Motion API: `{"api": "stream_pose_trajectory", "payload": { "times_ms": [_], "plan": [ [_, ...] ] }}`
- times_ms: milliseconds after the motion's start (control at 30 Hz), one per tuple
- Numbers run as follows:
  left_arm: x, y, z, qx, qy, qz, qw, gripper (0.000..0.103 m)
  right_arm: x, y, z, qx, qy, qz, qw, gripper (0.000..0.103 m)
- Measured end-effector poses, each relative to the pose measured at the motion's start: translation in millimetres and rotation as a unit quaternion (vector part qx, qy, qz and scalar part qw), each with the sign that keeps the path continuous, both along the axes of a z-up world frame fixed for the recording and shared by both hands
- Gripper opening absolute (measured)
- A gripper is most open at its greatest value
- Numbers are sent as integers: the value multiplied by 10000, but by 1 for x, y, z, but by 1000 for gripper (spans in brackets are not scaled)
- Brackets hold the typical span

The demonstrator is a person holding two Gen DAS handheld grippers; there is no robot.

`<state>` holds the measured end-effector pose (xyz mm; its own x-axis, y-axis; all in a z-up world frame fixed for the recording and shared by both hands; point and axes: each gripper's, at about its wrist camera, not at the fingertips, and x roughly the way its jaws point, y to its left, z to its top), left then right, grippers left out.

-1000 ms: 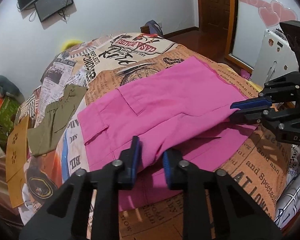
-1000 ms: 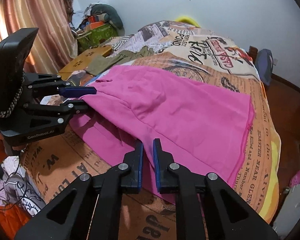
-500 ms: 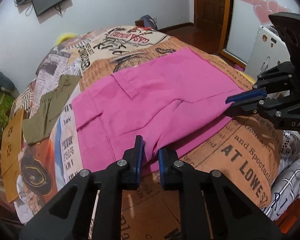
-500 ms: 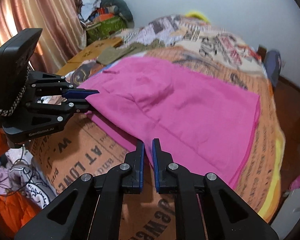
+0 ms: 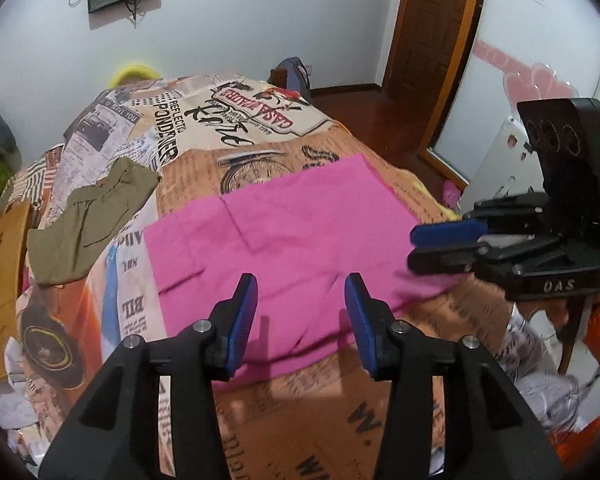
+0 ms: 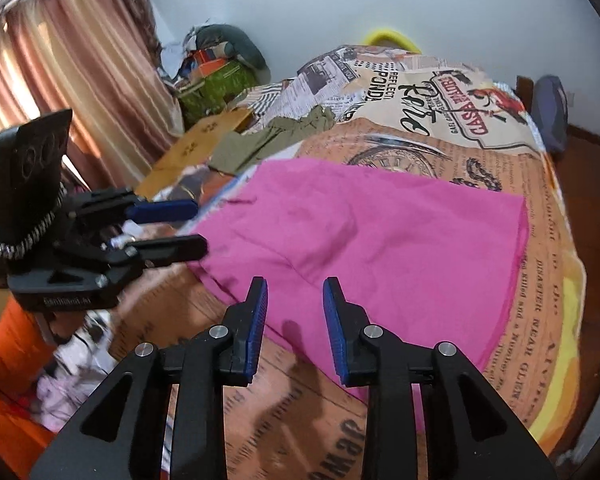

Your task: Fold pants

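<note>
Pink pants [image 5: 284, 240] [image 6: 380, 240] lie folded lengthwise and flat on the printed bedspread [image 5: 340, 420]. My left gripper [image 5: 300, 312] hovers above their near edge, its jaws opening, with nothing between the blue pads. My right gripper [image 6: 294, 312] hangs over the pants' near edge further along, jaws opening too and empty. In the left wrist view the right gripper [image 5: 428, 246] shows at the right, its fingers apart. Seen from the right wrist, the left gripper [image 6: 180, 228] is at the left with its fingers apart beside the pants' end.
An olive garment [image 5: 88, 224] [image 6: 268, 140] lies on the bed beyond the pants, by a tan cardboard piece [image 6: 204, 140]. Clutter and curtains [image 6: 60, 80] stand at one side, a wooden door [image 5: 432, 28] and a white cabinet [image 5: 500, 168] at the other. Something orange [image 6: 8, 352] sits low beside the bed.
Both grippers have let go of the pink cloth, opened and lifted. The pants' upper layer has dropped flat onto the lower one.
</note>
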<state>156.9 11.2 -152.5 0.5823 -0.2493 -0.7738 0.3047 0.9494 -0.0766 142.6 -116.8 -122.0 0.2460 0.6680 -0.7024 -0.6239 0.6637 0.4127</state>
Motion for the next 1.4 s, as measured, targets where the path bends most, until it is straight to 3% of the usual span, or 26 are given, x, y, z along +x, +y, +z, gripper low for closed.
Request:
{"api": "stream_pose_trajectory", "payload": {
  "times_ms": [133,267,333,400,633,800,1000,1200,1400],
  "plan": [
    [19,-7,-20,17,273,72,9996,45,2,11,-8,-211,26,-45,9998,26],
    [28,-9,-56,89,693,110,9975,45,3,16,-42,-498,334,-233,9979,26],
    [24,-6,-65,84,705,70,9975,46,0,16,-57,-598,349,-194,9974,27],
    [19,-3,-63,133,666,36,9977,46,-4,10,-58,-523,195,-188,9983,29],
    [2,19,-62,323,596,174,9975,48,-3,-23,-64,-750,266,-447,9958,33],
    [-7,35,-62,9,666,323,9973,50,-5,-59,-76,-971,425,-833,9909,33],
    [-13,35,-65,-26,629,424,9971,51,-8,-89,-91,-1247,536,-1141,9842,33],
    [-12,35,-54,51,651,411,9970,52,-3,-86,-80,-1319,472,-1092,9841,34],
    [4,58,-23,217,316,691,9969,53,15,-88,-58,-1063,153,-1224,9866,36]
  ]
}}
